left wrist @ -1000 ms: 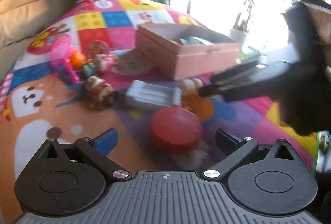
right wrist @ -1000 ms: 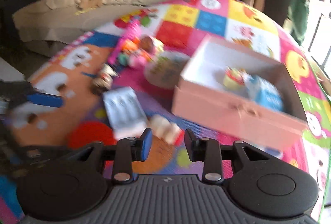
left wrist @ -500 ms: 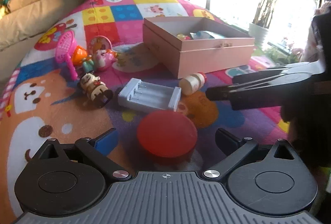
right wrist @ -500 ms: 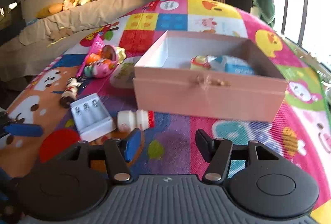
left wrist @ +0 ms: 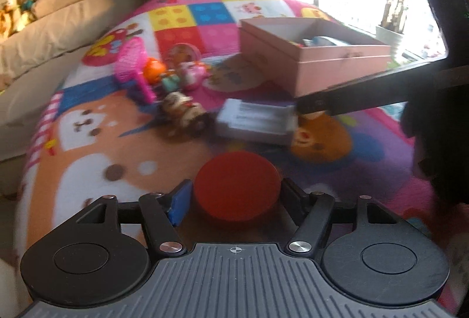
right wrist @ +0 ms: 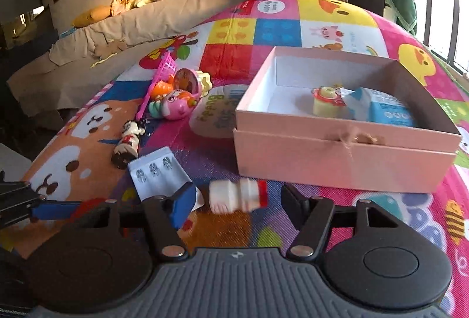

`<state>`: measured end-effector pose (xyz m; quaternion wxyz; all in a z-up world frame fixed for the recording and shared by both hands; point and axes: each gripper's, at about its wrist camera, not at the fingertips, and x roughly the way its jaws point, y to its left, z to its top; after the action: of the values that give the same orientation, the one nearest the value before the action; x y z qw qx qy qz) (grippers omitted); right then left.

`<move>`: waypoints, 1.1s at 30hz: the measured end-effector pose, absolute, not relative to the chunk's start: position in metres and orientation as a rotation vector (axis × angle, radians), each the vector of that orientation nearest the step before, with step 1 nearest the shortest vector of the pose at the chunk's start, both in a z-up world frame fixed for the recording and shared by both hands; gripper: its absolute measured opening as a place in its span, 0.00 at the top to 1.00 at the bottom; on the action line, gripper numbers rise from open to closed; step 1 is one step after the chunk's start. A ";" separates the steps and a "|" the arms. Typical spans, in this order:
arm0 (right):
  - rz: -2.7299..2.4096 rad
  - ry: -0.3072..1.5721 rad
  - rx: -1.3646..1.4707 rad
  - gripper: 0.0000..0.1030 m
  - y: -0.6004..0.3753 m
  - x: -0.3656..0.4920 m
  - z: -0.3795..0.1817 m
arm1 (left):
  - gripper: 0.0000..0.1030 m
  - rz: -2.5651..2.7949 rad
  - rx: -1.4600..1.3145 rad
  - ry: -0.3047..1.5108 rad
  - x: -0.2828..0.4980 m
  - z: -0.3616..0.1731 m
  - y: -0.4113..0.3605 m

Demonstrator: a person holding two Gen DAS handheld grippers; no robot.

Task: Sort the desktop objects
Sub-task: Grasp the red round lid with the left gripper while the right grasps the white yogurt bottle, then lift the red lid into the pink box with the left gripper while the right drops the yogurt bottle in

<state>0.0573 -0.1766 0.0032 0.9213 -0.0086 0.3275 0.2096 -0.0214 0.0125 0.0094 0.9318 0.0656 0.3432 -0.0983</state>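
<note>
In the open pink cardboard box you have two items; both claws are closing, left claw round the flat red round disc, right claw round the small white red-capped bottle, neither gripped.

The left gripper has narrowed from wide open, its jaws closing around the red disc. The right gripper has dropped closer to the small white bottle, which now lies between its closing jaws.

Patchwork play mat — pink box, toys, red disc on it.
</note>
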 end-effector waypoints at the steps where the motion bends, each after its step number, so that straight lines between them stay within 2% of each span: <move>1: 0.432 0.682 -0.014 0.50 -0.176 0.059 0.002 | 0.23 -0.204 0.124 0.705 -0.021 0.010 0.016; 3: 0.438 0.713 -0.001 0.58 -0.178 0.062 -0.001 | 0.20 -0.226 0.080 0.719 -0.019 0.009 0.021; 8: 0.430 0.717 0.007 0.58 -0.184 0.055 0.002 | 0.22 -0.226 0.077 0.712 -0.012 0.007 0.013; 10: 0.438 0.713 -0.001 0.58 -0.188 0.046 0.008 | 0.33 -0.221 0.090 0.704 -0.010 0.007 0.010; 16: 0.420 0.655 -0.065 0.59 -0.215 -0.002 0.032 | 0.33 -0.246 0.177 0.688 -0.026 0.013 -0.001; 19: 0.393 0.613 -0.040 0.59 -0.238 -0.025 0.050 | 0.33 -0.284 0.160 0.648 -0.034 0.042 -0.005; 25: 0.322 0.343 0.025 0.59 -0.285 -0.063 0.123 | 0.33 -0.349 0.272 0.337 -0.031 0.134 -0.046; 28: 0.273 0.255 0.044 0.59 -0.298 -0.068 0.138 | 0.33 -0.377 0.297 0.291 -0.005 0.148 -0.074; 33: 0.258 0.282 0.082 0.59 -0.309 -0.051 0.131 | 0.33 -0.421 0.247 0.350 0.057 0.137 -0.114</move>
<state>-0.0509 -0.3085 0.1312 0.9810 0.0409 0.1400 0.1280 0.0572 -0.1135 0.1369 0.9552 0.1215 0.1724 -0.2075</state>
